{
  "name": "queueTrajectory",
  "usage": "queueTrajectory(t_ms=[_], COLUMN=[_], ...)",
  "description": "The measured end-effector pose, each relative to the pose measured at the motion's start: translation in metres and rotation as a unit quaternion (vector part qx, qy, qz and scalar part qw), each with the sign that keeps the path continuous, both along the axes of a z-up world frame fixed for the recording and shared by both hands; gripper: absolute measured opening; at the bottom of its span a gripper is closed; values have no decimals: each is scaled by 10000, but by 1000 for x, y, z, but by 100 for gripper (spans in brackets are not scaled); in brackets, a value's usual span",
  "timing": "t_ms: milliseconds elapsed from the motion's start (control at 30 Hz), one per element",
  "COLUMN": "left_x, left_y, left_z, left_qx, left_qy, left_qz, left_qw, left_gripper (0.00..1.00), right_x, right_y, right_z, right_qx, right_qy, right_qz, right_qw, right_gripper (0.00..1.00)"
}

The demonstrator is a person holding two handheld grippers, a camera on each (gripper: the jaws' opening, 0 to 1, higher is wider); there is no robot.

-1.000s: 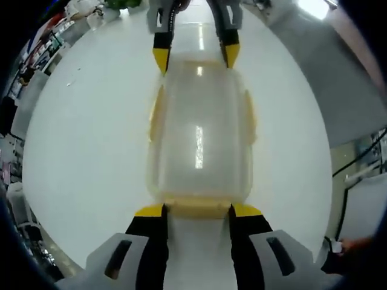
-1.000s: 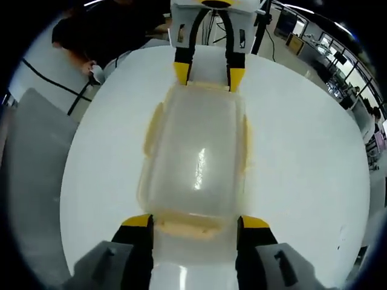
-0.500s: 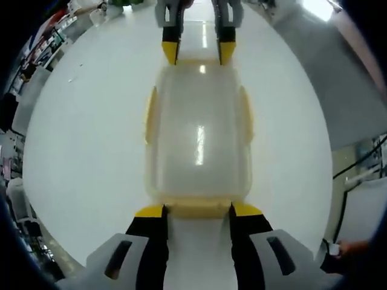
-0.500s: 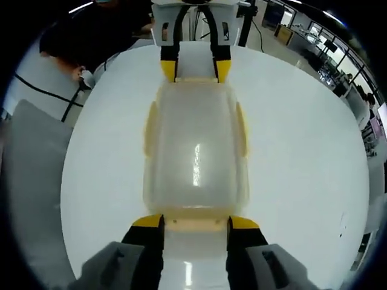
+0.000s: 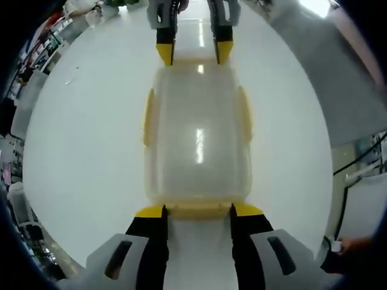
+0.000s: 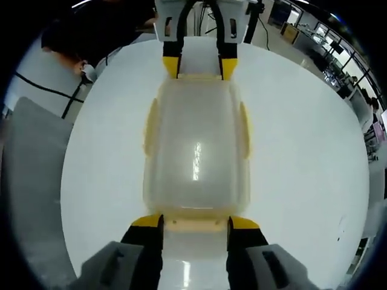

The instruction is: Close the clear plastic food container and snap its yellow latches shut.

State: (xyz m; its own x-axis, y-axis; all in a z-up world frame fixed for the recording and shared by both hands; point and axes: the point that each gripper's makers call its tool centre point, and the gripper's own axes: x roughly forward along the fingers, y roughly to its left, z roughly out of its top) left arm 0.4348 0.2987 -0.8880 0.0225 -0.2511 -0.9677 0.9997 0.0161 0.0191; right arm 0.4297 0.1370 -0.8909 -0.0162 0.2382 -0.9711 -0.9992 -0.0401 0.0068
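In the left gripper view, the left tool has its yellow-tipped jaws parted about as wide as the near yellow end latch of the clear rectangular plastic food container, one tip at each side of it; whether they press it I cannot tell. The container lies lengthwise on the round white worktop, lid on, with yellow latches along its long sides. At its far end the right tool stands likewise. In the right gripper view, the right tool brackets its own end latch, the container beyond, and the left tool at the far end.
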Motion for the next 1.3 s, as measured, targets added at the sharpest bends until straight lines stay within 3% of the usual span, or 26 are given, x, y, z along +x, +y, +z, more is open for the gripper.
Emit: queueTrajectory(t_ms=[300,833,1133,1233,1300], left_x=[3,4,7,3,3], left_y=[0,-1,-4,-3,-3], left_z=[-1,1,22,28,33], left_qx=[-217,-194,-143,-33,-36], left_qy=[16,39,-32,-65,-81], left_qz=[25,30,56,-91,-94], left_qw=[9998,9998,9999,9999,9999], left_gripper=[37,36,36,36,36], right_x=[2,3,6,0,1], right_y=[1,0,-3,-2,-3], right_z=[-1,0,23,31,39], right_qx=[33,28,309,435,483], right_qy=[24,72,10,236,170], right_qz=[-2,-16,10,-88,-52], right_qw=[10000,10000,9995,9987,9987], right_gripper=[38,36,36,37,37])
